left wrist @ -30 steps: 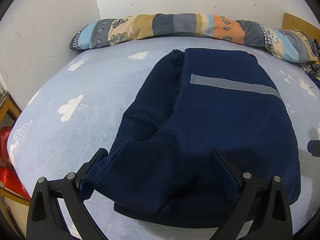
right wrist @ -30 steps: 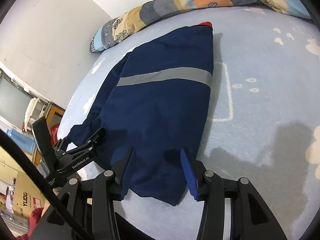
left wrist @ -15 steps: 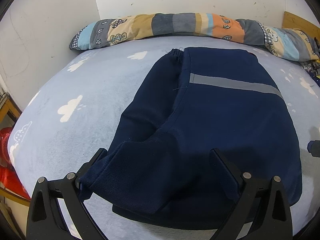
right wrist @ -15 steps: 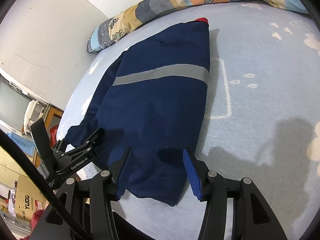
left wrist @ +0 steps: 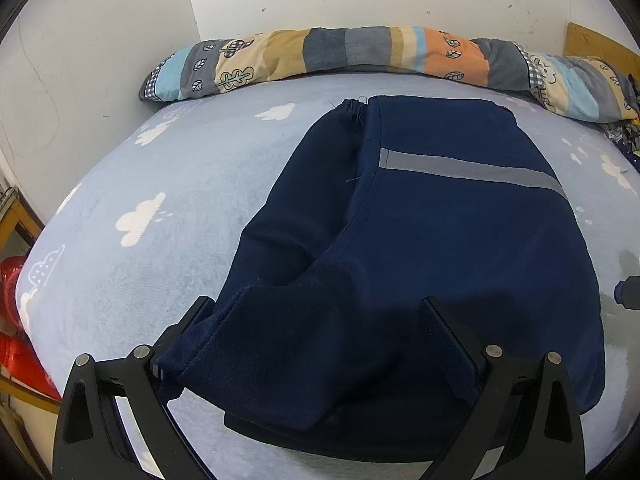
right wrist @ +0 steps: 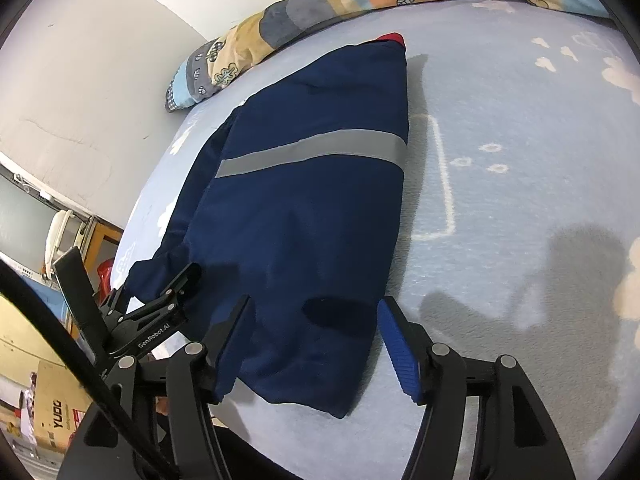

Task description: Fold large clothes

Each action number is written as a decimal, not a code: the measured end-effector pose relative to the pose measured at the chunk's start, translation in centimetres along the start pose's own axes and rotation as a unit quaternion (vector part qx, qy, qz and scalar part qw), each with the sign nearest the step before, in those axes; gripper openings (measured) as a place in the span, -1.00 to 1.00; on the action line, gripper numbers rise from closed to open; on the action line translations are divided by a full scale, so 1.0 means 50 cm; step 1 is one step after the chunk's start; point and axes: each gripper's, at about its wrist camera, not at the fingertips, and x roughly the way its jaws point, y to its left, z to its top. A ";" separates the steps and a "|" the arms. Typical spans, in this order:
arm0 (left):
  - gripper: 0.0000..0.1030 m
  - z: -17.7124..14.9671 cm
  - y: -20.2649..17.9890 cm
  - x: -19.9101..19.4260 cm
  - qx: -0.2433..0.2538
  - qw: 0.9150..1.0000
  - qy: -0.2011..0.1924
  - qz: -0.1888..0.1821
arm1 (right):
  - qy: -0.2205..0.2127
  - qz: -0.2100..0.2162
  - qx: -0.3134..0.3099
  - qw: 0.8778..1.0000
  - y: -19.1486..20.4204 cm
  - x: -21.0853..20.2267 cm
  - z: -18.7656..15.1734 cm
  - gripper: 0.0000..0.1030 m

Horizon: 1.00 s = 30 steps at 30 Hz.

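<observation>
A navy jacket (left wrist: 440, 240) with a grey reflective stripe (left wrist: 472, 170) lies folded on the light blue cloud-print bed (left wrist: 180, 184). One sleeve runs along its left side, with the cuff (left wrist: 352, 106) at the far end. My left gripper (left wrist: 316, 308) is open, its fingers wide apart over the jacket's near left corner. My right gripper (right wrist: 312, 316) straddles the jacket's (right wrist: 312, 208) near right corner. Its jaws are opening and the pads do not press the cloth between them. The left gripper (right wrist: 130, 262) also shows at the sleeve's (right wrist: 184, 216) near end.
A patchwork bolster (left wrist: 360, 56) lies along the white back wall. A red plastic item (left wrist: 16, 344) and a wooden frame (left wrist: 16, 220) sit past the bed's left edge. A cardboard box (right wrist: 52, 412) stands on the floor. Bare bed surface (right wrist: 520, 160) extends right of the jacket.
The right gripper's fingers have spread wider around the jacket's near corner. The left gripper and the jacket look unchanged.
</observation>
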 end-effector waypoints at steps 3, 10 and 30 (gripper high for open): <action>0.94 0.000 0.000 0.000 0.001 1.000 -0.001 0.001 | 0.001 -0.002 0.002 1.000 -0.003 0.001 0.000 0.35; 0.94 0.001 -0.003 -0.002 0.003 1.000 -0.006 0.003 | 0.000 -0.009 0.009 1.000 -0.013 0.003 0.003 0.47; 1.00 0.082 0.109 0.030 -0.102 0.988 0.019 -0.113 | -0.008 -0.004 0.033 0.999 -0.040 0.013 0.027 0.54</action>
